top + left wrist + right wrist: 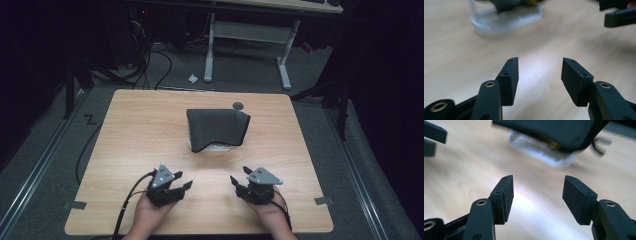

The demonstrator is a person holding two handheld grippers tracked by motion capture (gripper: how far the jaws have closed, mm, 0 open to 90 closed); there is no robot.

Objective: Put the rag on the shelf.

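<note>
Ahead of the left gripper (540, 72), the clear plastic container (506, 20) is blurred and cut off by the top edge. Ahead of the right gripper (537, 195), the dark cloth (554, 131) draped over the container hides its contents; a yellowish bit beneath is too blurred to identify.

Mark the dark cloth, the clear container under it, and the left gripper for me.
dark cloth (218, 127), high view, middle of its top face.
clear container (541, 152), right gripper view, its near wall.
left gripper (176, 186), high view, between its fingertips.
</note>
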